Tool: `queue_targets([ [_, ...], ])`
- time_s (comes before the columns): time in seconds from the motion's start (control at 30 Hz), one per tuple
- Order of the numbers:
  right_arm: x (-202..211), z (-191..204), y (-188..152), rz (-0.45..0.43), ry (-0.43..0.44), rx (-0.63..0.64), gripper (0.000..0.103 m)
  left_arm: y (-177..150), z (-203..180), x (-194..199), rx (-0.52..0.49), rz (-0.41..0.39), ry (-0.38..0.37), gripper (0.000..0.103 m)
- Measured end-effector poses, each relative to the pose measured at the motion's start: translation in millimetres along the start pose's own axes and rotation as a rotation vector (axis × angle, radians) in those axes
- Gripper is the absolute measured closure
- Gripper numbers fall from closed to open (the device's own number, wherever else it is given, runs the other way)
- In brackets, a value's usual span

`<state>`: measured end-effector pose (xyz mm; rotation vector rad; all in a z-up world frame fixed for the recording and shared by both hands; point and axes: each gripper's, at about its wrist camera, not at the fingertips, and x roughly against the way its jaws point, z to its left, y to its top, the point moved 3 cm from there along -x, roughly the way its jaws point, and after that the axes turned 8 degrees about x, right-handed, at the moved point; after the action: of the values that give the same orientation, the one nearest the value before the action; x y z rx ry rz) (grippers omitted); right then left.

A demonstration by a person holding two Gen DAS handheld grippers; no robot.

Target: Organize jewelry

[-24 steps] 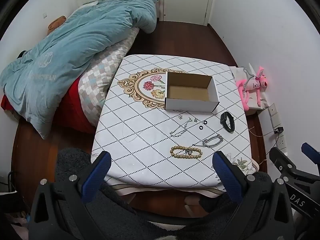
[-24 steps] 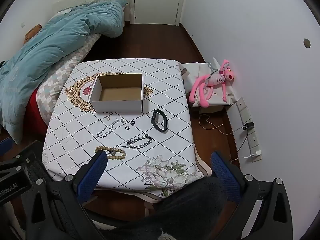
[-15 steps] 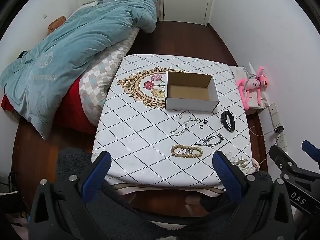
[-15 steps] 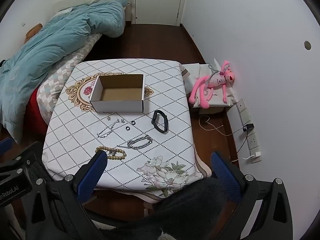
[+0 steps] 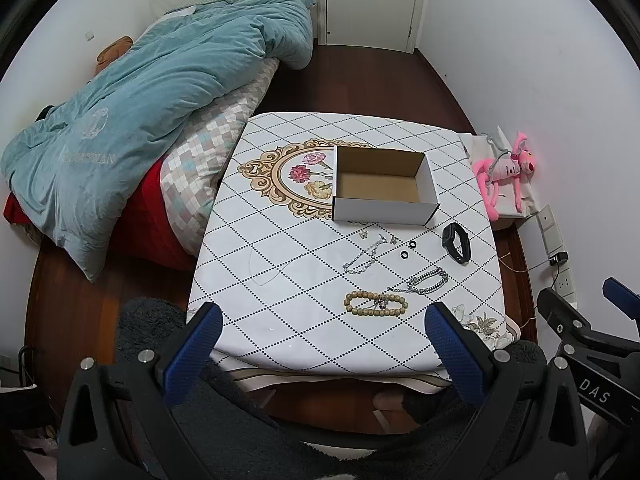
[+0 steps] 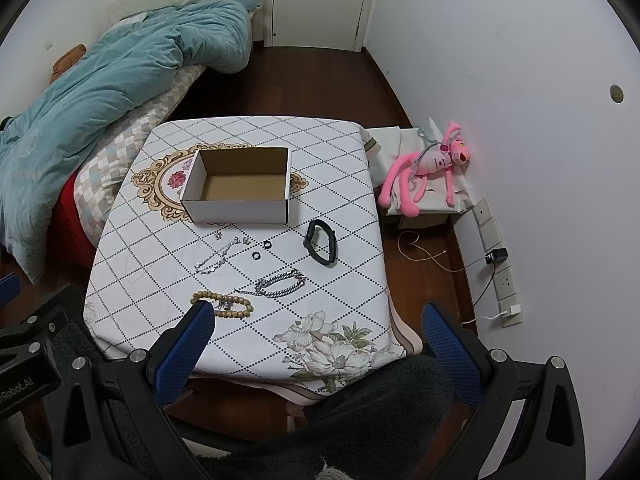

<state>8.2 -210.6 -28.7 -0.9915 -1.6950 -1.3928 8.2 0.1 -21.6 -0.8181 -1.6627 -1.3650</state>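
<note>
An open white cardboard box (image 5: 382,186) (image 6: 240,186), empty, stands on the table (image 5: 280,288) (image 6: 344,168). In front of it lie a wooden bead bracelet (image 5: 375,304) (image 6: 224,304), a silver chain bracelet (image 5: 428,282) (image 6: 280,284), a thin silver necklace (image 5: 362,256) (image 6: 214,258), two small black rings (image 5: 408,250) (image 6: 262,250) and a black wristband (image 5: 456,242) (image 6: 321,242). My left gripper (image 5: 322,344) is open and empty above the table's near edge. My right gripper (image 6: 316,340) is open and empty, just behind the bead bracelet.
A bed with a teal duvet (image 5: 140,120) stands left of the table. A pink plush toy (image 6: 424,168) lies on a low box at the right wall, with sockets and cables (image 6: 496,256) beside it. A door (image 5: 372,0) is at the far end.
Both grippers have edged slightly forward towards the table; the view has shifted a little. Nothing on the table has moved.
</note>
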Motion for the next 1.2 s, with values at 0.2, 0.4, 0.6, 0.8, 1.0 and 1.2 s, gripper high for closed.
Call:
queue_targets([
  [0.2,-1,-3,2,-0.005,0.0,0.005,0.0,1,3,0,0.002,0.003,0.001,0.0],
  [0.4,0,-3,2,-0.005,0.001,0.007,0.0,0,3,0,0.001,0.001,0.004,0.0],
  [0.6,3,-3,5,-0.013,-0.001,0.005,0.0,1,3,0,0.0,0.001,0.003,0.0],
  [0.8,5,-4,5,-0.018,-0.001,0.003,0.0,2,-1,1,-0.004,-0.005,0.004,0.0],
  [1.0,7,-5,5,-0.026,-0.004,0.002,0.0,3,-6,3,-0.011,-0.013,0.003,0.0],
  [1.2,9,-6,5,-0.03,-0.008,0.0,0.0,2,-8,4,-0.011,-0.012,-0.001,0.0],
])
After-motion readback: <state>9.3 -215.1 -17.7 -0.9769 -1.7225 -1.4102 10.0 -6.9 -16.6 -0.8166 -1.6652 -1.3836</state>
